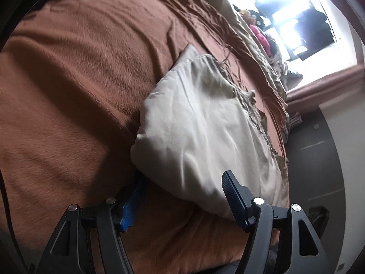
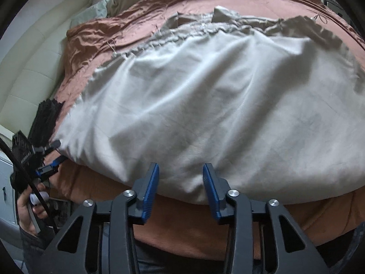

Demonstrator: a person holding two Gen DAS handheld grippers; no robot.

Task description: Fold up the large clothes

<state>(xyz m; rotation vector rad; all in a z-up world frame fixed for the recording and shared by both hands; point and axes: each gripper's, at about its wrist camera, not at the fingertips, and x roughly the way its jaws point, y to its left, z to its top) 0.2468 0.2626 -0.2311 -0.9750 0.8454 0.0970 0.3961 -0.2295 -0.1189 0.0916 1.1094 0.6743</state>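
Note:
A large pale grey garment (image 2: 205, 114) lies folded on a brown bedspread (image 2: 228, 223), its gathered frayed edge at the far side. It also shows in the left wrist view (image 1: 200, 125). My left gripper (image 1: 182, 182) is open at the garment's near corner, one blue finger partly under the cloth edge. It also shows in the right wrist view (image 2: 53, 157), at the cloth's left corner. My right gripper (image 2: 180, 182) is open, its fingertips over the garment's near edge, holding nothing.
The brown bedspread (image 1: 68, 91) covers the bed. A bright window (image 1: 296, 18) and piled clothes (image 1: 260, 34) lie beyond it. A cream padded headboard (image 2: 34, 68) is at left. The dark floor (image 1: 314, 155) is past the bed's edge.

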